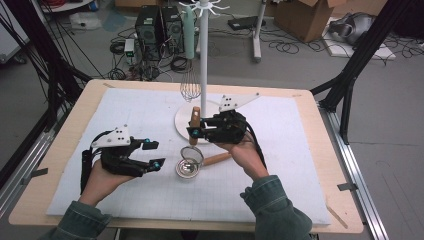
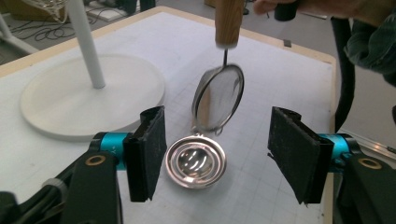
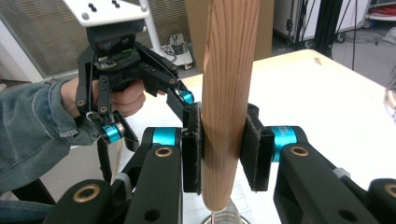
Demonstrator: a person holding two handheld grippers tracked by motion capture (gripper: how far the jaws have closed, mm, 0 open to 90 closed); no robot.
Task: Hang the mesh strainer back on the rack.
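My right gripper (image 1: 196, 131) is shut on the wooden handle (image 1: 194, 117) of a small mesh strainer (image 1: 193, 151), holding it upright with the mesh hanging just above the mat. Both pads press the handle (image 3: 229, 84) at my right gripper (image 3: 227, 151). Under the strainer a shiny metal cup (image 1: 187, 168) lies on the mat, its own wooden handle (image 1: 218, 159) pointing right. My left gripper (image 1: 154, 154) stands open just left of the cup. Along its jaws, the left gripper (image 2: 217, 156) frames the cup (image 2: 196, 162) without touching it, with the strainer (image 2: 220, 99) behind.
A white hanging stand (image 1: 203, 60) rises from a round base (image 1: 181, 122) at the back of the white mat (image 1: 280, 165), and a wire whisk (image 1: 190, 86) hangs from it. Computers, cables and boxes lie on the floor beyond the table.
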